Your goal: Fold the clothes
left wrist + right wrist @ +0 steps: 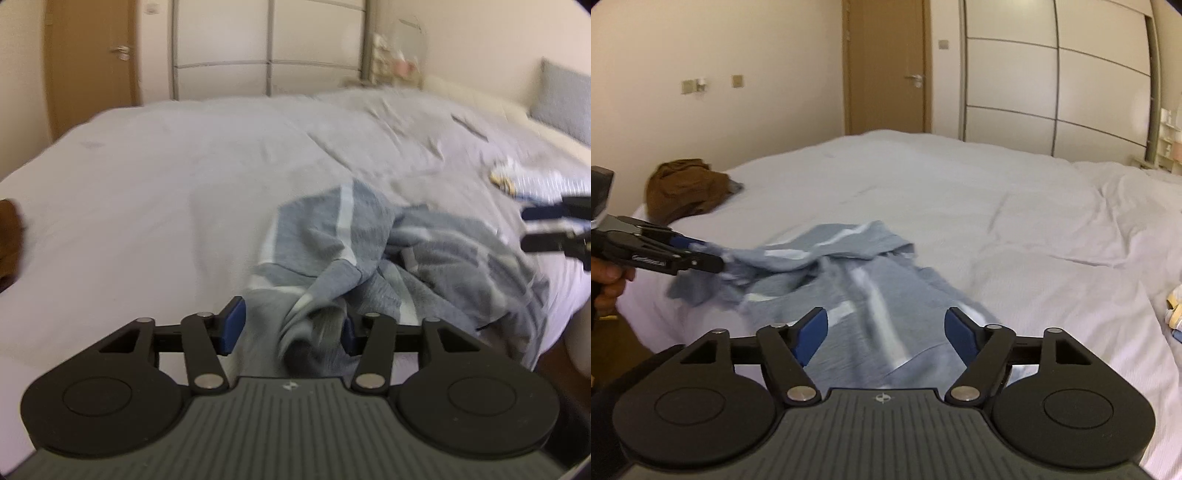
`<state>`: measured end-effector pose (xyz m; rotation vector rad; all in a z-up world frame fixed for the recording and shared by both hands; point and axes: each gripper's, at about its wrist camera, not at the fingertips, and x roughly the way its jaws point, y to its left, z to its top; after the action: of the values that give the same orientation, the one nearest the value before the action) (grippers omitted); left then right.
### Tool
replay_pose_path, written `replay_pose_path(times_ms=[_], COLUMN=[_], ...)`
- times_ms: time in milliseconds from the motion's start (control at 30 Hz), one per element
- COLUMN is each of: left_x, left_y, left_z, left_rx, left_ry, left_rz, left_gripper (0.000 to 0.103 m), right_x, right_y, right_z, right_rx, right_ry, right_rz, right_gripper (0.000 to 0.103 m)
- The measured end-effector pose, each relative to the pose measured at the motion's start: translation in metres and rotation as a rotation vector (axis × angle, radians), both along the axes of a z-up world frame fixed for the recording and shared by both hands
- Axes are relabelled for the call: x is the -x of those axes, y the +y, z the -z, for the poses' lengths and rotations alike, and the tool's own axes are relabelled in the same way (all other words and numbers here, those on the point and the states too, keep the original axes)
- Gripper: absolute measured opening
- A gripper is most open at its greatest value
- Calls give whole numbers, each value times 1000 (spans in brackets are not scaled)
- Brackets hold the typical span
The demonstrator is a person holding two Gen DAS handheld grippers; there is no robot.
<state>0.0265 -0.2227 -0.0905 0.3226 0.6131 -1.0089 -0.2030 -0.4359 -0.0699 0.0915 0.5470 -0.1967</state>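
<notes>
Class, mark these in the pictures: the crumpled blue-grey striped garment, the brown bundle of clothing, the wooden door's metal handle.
Blue-grey striped garment [871, 295]: right wrist view, middle of fabric.
Brown clothing bundle [683, 188]: right wrist view, centre.
Metal door handle [915, 78]: right wrist view, lever.

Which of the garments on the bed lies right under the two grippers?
The blue-grey garment with pale stripes, spread crumpled at the near edge. The brown garment sits bunched at the far left corner.

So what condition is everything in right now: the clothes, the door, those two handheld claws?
Blue garment: crumpled on the bed, unfolded.
Brown garment: bunched at the bed's far corner.
Door: closed.
Left gripper: fingers parted, cloth between them.
Right gripper: fingers wide open, holding nothing.
</notes>
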Motion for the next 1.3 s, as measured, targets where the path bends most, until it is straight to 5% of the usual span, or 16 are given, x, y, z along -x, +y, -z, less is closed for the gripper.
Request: replay_pose_path(times_ms=[33, 267, 333, 433, 500, 567, 667, 767, 833, 967, 1033, 1200, 1267, 1300], left_x=[-6, -71, -89, -99, -90, -78, -45, -21, -15, -26, -32, -59, -60, -59], left_y=[-8, 17, 24, 24, 22, 17, 0, -33, -52, -77, -75, -58, -56, -56], left_z=[3, -40, -44, -37, -33, -31, -31, -19, -7, 12, 8, -35, -46, -49], left_rx=[-19, 155, 131, 26, -27, -47, -25, -86, -148, -254, -246, -82, -66, -68], left_ry=[12, -30, -33, -38, -97, -157, -272, -368, -400, -457, -493, -469, -477, -486], left_rz=[9, -191, -220, -205, -187, -141, 66, 250, 316, 351, 328, 226, 232, 241], left_gripper=[4, 5, 6, 28, 31, 39, 59, 60, 53, 2, 1, 1, 1, 1], right_x=[-9, -65, -78, -94, -96, -93, -80, -65, -54, -42, -38, -34, -38, -39], right_y=[-5, -33, -41, -55, -61, -66, -74, -85, -90, -104, -110, -124, -126, -127], right_z=[3, 18, 20, 28, 34, 41, 50, 56, 56, 55, 54, 61, 64, 64], right_rx=[-5, 32, 25, -10, -42, -73, -132, -207, -247, -277, -273, -356, -396, -412], right_ry=[5, 63, 65, 90, 104, 112, 111, 83, 50, 20, 18, 30, 35, 36], right_rz=[2, -61, -64, -63, -60, -47, -11, 31, 59, 114, 134, 107, 73, 63], right_gripper=[75, 76, 76, 77, 77, 77, 78, 78, 78, 78, 78, 78, 63, 42])
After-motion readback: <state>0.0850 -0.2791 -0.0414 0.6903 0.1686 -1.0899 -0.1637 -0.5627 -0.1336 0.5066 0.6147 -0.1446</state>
